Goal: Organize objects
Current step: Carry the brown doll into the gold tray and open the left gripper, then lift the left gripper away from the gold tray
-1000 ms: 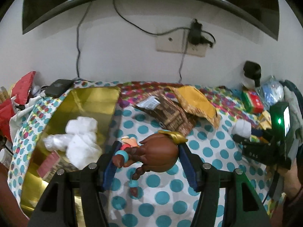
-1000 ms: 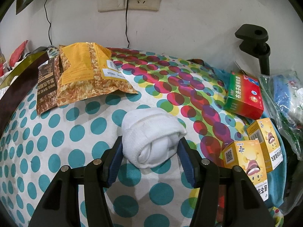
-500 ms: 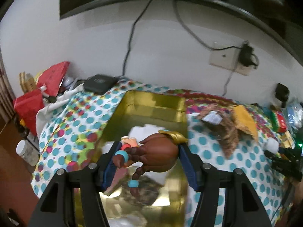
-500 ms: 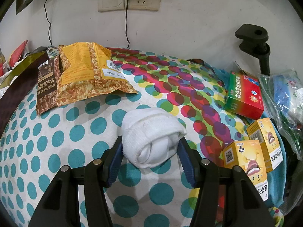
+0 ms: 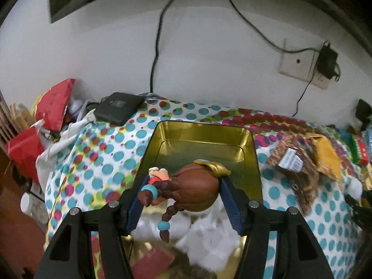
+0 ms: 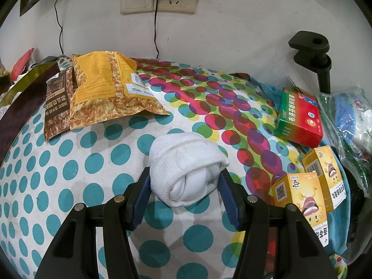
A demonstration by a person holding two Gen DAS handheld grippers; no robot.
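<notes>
Polka-dot cloth [image 5: 109, 153] covers the table. Left gripper [image 5: 180, 194] clamps a brown-haired doll [image 5: 193, 191] above the gold tin [image 5: 204, 132], probably for dropping in; right gripper [image 6: 183, 186] squeezes a rolled white sock [image 6: 186, 162] resting on the cloth.

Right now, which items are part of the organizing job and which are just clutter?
In play:
- brown braided toy figure, clamped in the left gripper
- gold metal tin, under that figure
- rolled white sock, between the right gripper jaws

Lying about:
- orange snack bag
- red-green carton
- black device
</notes>
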